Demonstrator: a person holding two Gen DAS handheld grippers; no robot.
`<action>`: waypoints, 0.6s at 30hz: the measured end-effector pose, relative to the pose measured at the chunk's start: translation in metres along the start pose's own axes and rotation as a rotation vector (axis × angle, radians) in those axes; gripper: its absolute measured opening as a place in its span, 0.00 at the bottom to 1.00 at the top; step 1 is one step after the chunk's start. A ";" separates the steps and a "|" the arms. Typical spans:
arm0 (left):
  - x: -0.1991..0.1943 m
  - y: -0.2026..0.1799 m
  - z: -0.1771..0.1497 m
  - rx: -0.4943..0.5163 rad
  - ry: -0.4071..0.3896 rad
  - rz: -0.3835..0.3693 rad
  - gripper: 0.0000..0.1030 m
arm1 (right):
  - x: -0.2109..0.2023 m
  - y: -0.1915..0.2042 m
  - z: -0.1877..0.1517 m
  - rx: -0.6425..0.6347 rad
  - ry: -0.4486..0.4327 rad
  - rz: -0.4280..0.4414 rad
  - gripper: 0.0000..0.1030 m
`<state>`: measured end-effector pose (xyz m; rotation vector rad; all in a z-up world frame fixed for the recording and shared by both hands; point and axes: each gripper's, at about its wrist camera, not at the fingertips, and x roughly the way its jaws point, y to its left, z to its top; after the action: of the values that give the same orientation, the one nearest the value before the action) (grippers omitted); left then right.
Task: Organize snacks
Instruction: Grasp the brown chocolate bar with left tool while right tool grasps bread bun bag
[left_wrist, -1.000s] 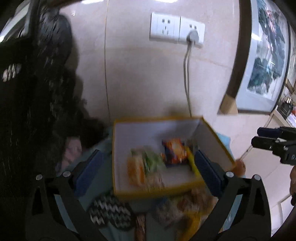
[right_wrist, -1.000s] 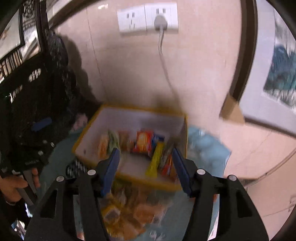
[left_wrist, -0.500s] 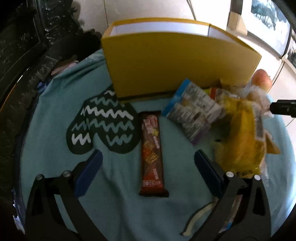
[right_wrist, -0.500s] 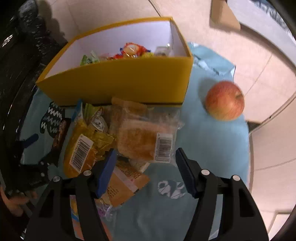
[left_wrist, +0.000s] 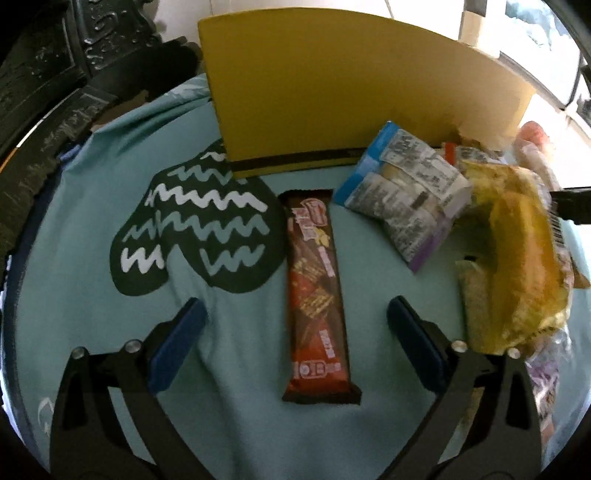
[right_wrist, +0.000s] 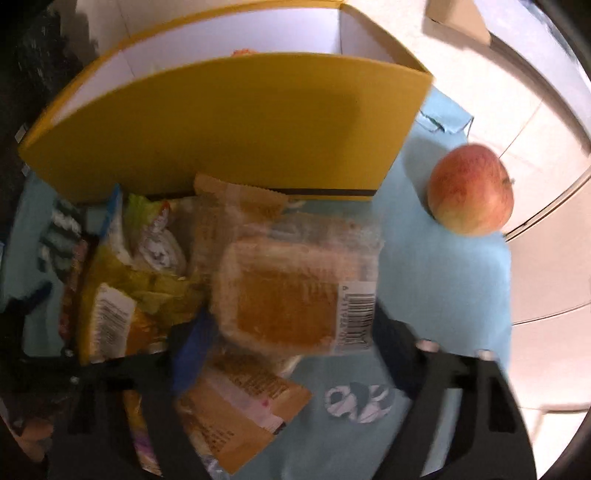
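Hovering with its jaws spread wide, the left hand-held gripper (left_wrist: 295, 328) frames a brown chocolate bar (left_wrist: 316, 295) lying lengthwise between its fingers on the teal cloth (left_wrist: 92, 221); the yellow box (left_wrist: 332, 92) stands ahead of it. The right hand-held gripper (right_wrist: 291, 339) is also spread, a clear-wrapped cake packet (right_wrist: 291, 291) between its blurred fingers atop the snack pile, contact unclear. An apple (right_wrist: 471, 188) sits ahead to its right
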<state>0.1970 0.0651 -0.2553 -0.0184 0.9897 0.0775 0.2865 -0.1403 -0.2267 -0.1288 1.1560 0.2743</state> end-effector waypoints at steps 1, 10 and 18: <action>-0.004 -0.001 -0.001 0.015 -0.015 -0.008 0.80 | -0.002 0.000 -0.001 -0.003 -0.003 0.012 0.65; -0.021 0.004 -0.013 0.009 -0.022 -0.064 0.36 | -0.036 -0.011 -0.012 0.004 -0.068 0.064 0.63; -0.024 -0.008 0.000 0.042 -0.070 -0.034 0.60 | -0.048 -0.017 -0.023 0.004 -0.058 0.053 0.63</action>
<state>0.1848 0.0554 -0.2351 0.0062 0.9208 0.0257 0.2528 -0.1696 -0.1927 -0.0862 1.1036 0.3204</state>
